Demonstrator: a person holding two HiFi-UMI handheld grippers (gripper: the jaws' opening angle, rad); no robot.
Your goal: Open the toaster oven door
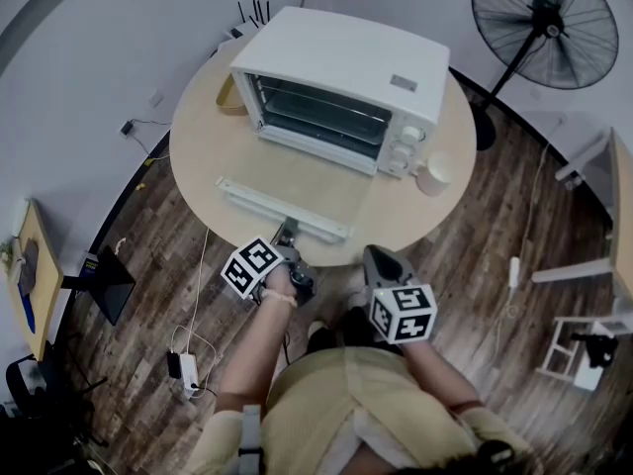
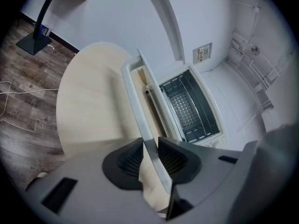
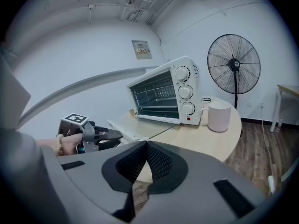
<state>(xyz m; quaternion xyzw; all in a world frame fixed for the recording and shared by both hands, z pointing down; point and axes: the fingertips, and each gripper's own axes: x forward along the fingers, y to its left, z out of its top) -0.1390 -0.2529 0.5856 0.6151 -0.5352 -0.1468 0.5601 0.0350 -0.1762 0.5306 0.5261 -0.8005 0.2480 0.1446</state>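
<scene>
A white toaster oven (image 1: 336, 62) stands on the round wooden table (image 1: 213, 146). Its glass door (image 1: 307, 181) lies folded down flat, and the empty rack inside (image 2: 191, 106) shows. My left gripper (image 1: 287, 234) is at the door's front edge, and its pads press from both sides on the long white door handle (image 2: 148, 139). My right gripper (image 1: 381, 263) hangs shut and empty just off the table's near edge, to the right of the left one. In the right gripper view, the oven (image 3: 163, 92) and the left gripper (image 3: 105, 136) are both visible.
A white mug (image 1: 435, 173) stands beside the oven's knobs at the right. A tan object (image 1: 229, 97) lies behind the oven's left side. A standing fan (image 1: 544, 28) is at the far right, and a power strip with cables (image 1: 188, 369) lies on the wooden floor.
</scene>
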